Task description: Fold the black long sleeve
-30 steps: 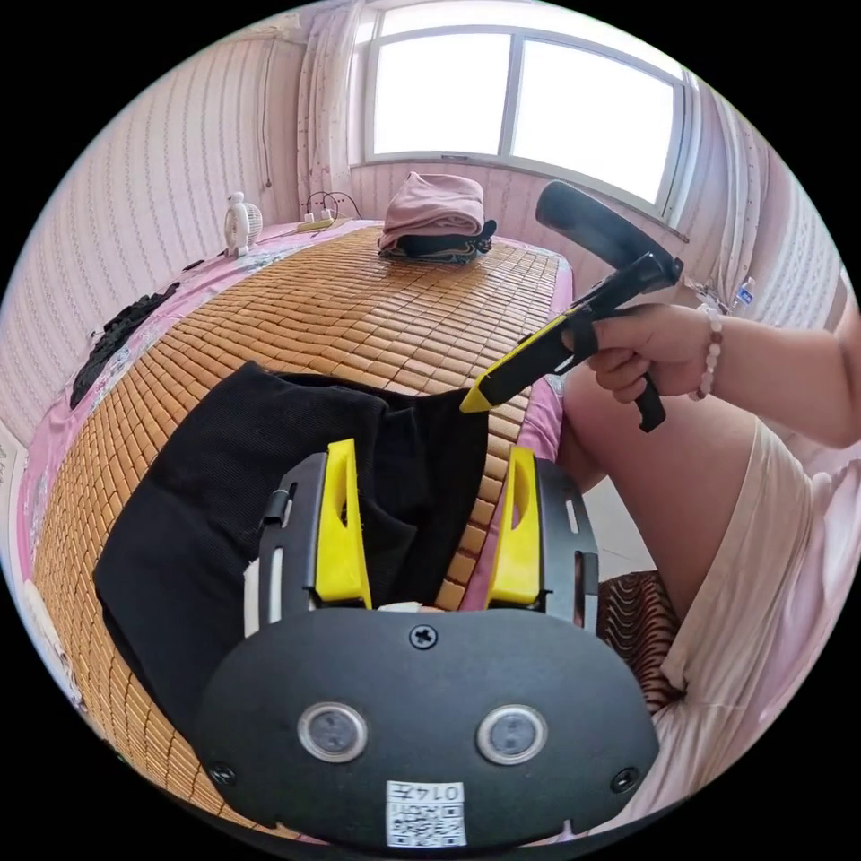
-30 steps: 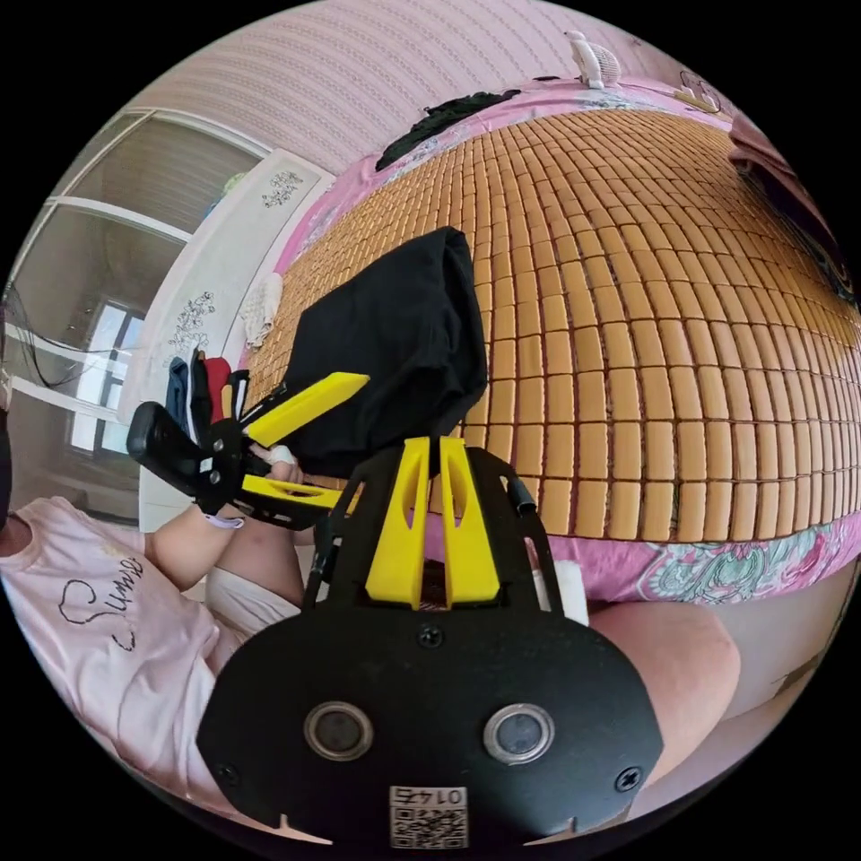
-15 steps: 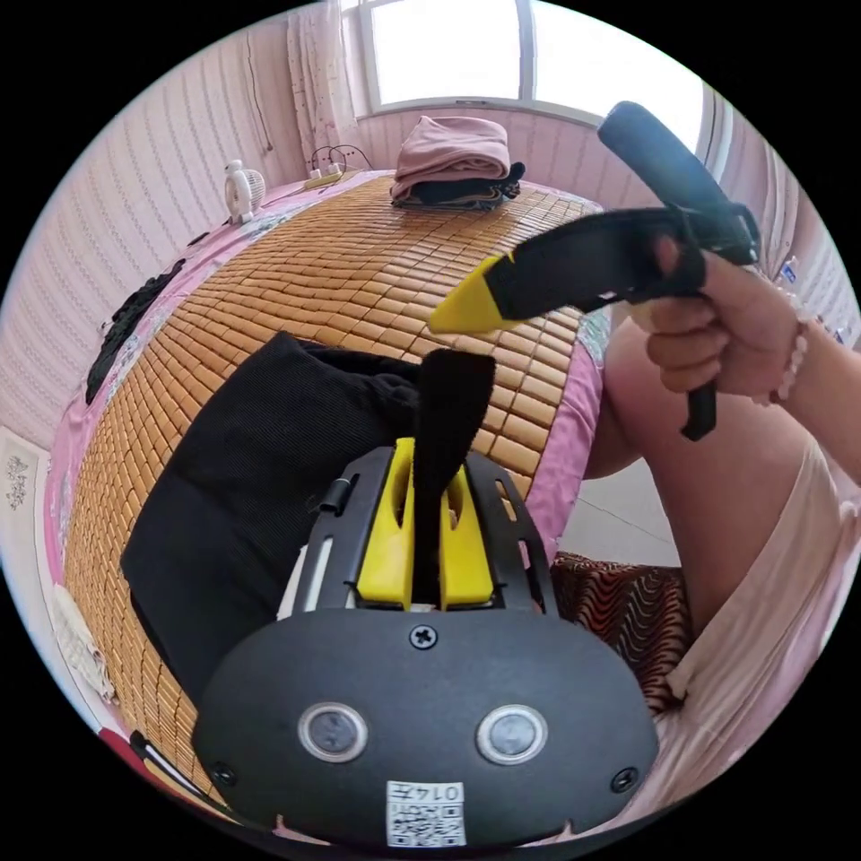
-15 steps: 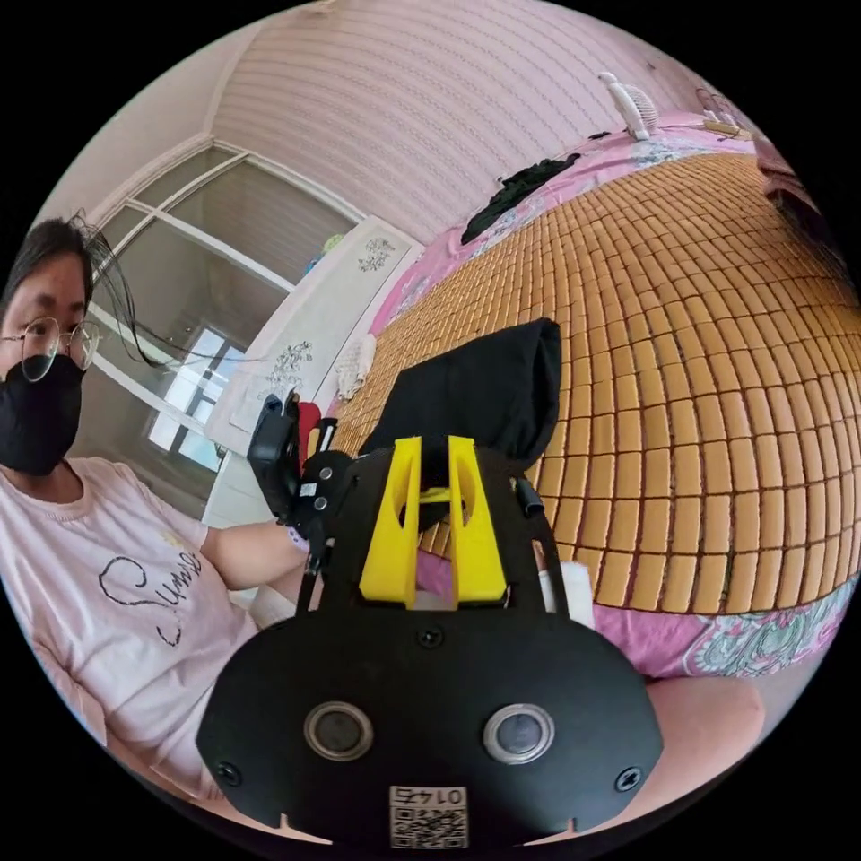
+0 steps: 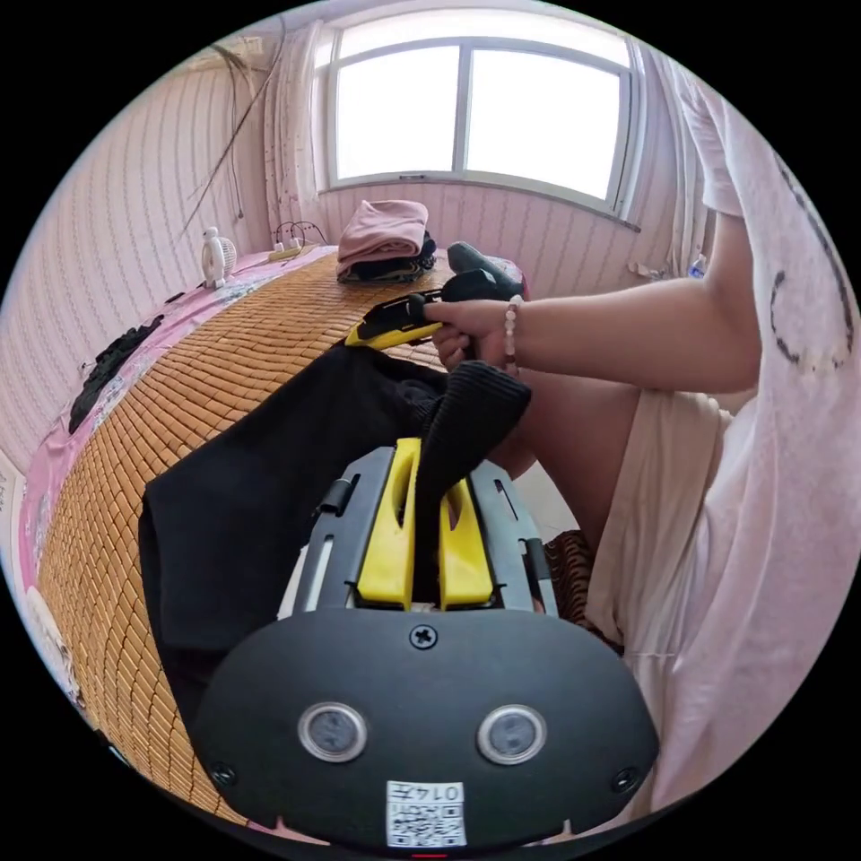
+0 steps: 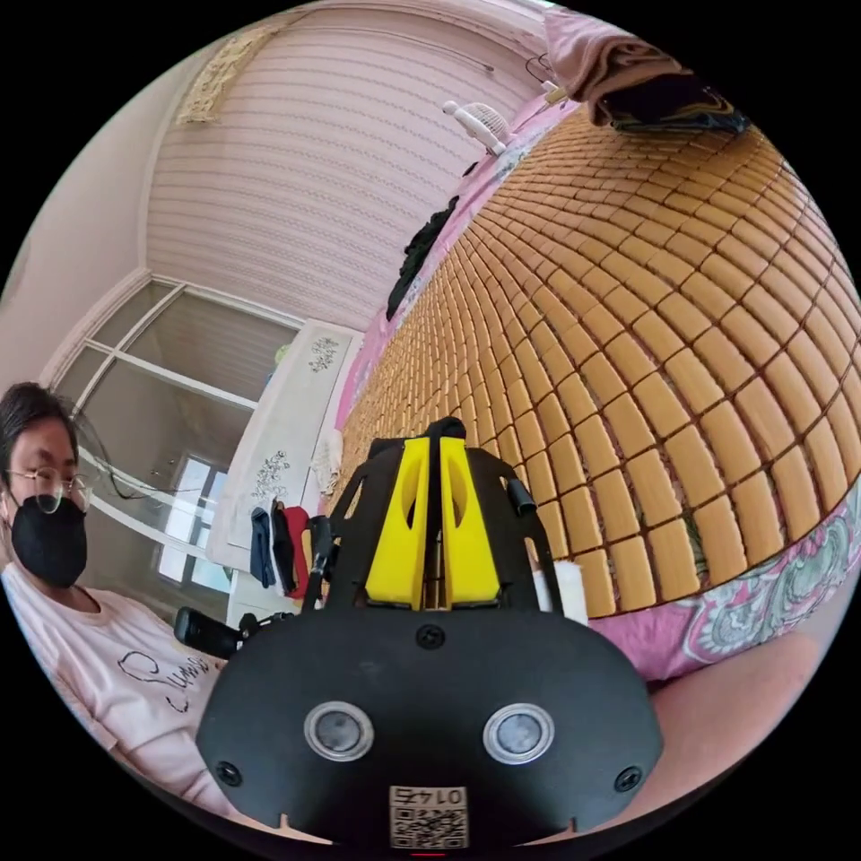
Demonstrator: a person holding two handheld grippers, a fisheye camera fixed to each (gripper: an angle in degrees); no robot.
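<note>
Bright window (image 5: 475, 112) in pink striped walls (image 5: 108, 242) above a bamboo-matted bed (image 6: 682, 296).

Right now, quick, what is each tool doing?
Left tool: closed on a fold of the black long sleeve.
Right tool: closed on a thin edge of the same black cloth.

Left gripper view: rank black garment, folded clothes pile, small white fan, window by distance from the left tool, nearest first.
1. black garment: clamped in the left tool, spread on the mat just ahead.
2. folded clothes pile: far end of the mat, straight ahead.
3. small white fan: far left edge; too close to call against the pile.
4. window: back wall, beyond everything.
</note>
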